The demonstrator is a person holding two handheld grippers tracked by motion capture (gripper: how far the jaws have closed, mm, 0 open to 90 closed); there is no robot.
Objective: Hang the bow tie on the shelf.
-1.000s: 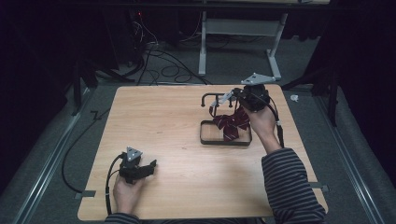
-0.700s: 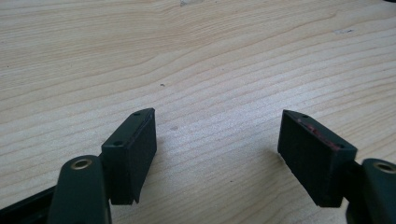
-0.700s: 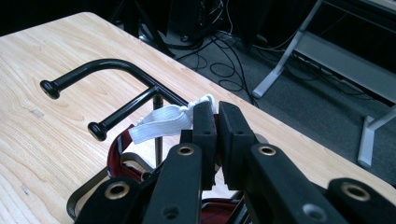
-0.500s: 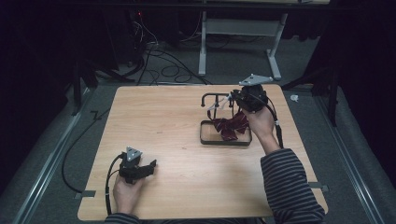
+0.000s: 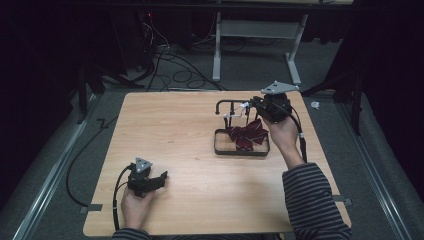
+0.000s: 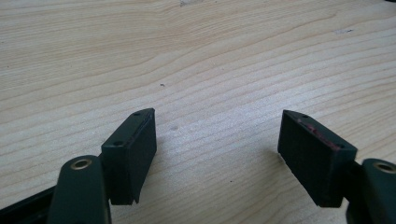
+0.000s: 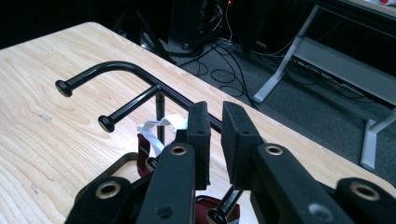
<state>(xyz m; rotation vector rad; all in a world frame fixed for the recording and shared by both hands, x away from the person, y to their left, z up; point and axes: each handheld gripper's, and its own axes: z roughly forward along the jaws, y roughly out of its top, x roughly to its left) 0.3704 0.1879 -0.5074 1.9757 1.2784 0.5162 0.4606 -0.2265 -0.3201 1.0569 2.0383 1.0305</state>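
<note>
Burgundy striped cloth, a bow tie [image 5: 246,135] with a white strap [image 7: 161,125], now lies slumped in the dark tray [image 5: 218,148] at the foot of the black stand [image 5: 226,104], lower than a second ago, when it hung up against the right gripper [image 5: 248,107]. That gripper has just been opening its jaws; in the right gripper view they stand a narrow gap apart with nothing between them, released, just above the stand's crossbar. Tray and stand sit on the right half of the wooden counter [image 5: 175,125]. Near the front left, the left gripper [image 6: 217,140] rests where it was, jaws wide apart over bare wood.
</note>
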